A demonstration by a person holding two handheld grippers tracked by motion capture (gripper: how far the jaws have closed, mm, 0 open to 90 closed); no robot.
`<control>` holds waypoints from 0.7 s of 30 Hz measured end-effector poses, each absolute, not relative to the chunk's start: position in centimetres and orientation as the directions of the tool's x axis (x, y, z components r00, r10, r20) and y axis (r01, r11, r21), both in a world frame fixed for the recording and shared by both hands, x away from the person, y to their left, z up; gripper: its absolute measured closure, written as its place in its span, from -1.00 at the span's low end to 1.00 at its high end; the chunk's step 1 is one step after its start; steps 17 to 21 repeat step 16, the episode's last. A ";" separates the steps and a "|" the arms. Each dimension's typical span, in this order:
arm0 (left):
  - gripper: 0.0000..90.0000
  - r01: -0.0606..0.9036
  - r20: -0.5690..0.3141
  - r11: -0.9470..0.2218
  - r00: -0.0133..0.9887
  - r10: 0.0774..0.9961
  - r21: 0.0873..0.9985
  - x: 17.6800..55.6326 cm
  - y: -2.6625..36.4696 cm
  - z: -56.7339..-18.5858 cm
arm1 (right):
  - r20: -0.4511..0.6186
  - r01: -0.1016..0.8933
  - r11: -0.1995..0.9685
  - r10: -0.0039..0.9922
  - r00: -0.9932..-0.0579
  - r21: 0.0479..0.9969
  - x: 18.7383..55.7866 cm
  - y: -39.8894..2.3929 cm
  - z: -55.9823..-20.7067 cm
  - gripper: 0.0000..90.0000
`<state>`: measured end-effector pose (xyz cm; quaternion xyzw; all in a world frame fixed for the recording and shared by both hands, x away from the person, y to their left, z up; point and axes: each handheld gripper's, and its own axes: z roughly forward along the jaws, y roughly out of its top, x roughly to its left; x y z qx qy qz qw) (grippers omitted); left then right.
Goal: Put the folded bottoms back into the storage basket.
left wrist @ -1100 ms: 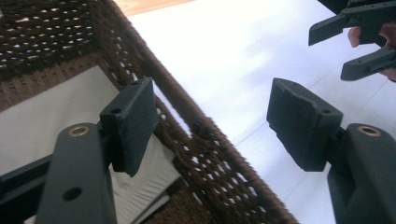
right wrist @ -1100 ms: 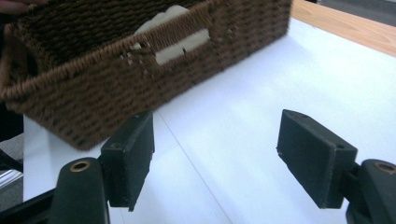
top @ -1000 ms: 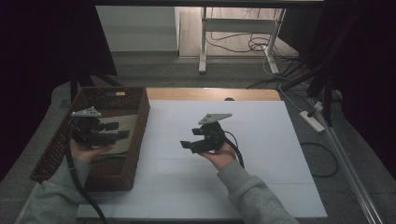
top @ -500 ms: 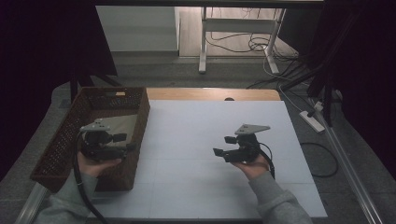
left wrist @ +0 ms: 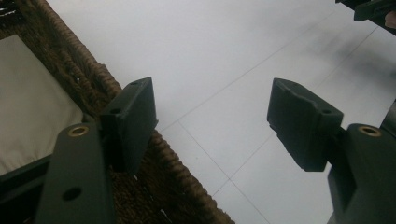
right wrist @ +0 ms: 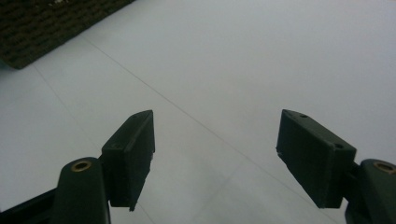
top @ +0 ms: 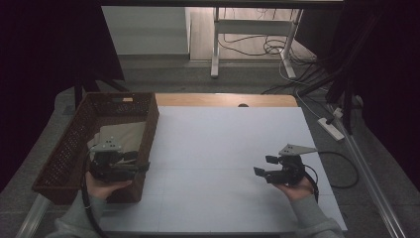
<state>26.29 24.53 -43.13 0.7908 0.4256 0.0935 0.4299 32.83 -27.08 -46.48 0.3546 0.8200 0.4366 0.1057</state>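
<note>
One wicker basket (top: 74,144) holds folded beige cloth (top: 124,135). Left hand-held gripper (top: 141,161) spread, empty, at basket's right wall; right hand-held gripper (top: 262,166) spread, empty, shifted rightward across tabletop (top: 223,139).

- Your grey sleeves (top: 317,223) cover both forearms.
- Your left gripper (top: 136,162) and right gripper (top: 262,166) are black, each topped by a grey three-cornered plate (top: 296,149).
- Brass-ringed screw holes (right wrist: 81,165) mark the jaws.
- Black cables (top: 341,168) trail behind.
</note>
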 end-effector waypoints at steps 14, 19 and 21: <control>-0.30 0.585 -0.217 -0.265 0.624 0.751 0.766 26.0 24.6 -43.2 | 0.125 0.482 0.361 0.684 -0.719 0.798 32.3 -28.3 -46.9 -0.38; -0.31 0.585 -0.217 -0.264 0.624 0.751 0.767 25.9 24.6 -43.3 | 0.124 0.481 0.362 0.683 -0.720 0.798 32.3 -28.3 -46.9 -0.38; -0.31 0.585 -0.217 -0.264 0.624 0.751 0.767 25.9 24.6 -43.3 | 0.124 0.481 0.362 0.683 -0.720 0.798 32.3 -28.3 -46.9 -0.38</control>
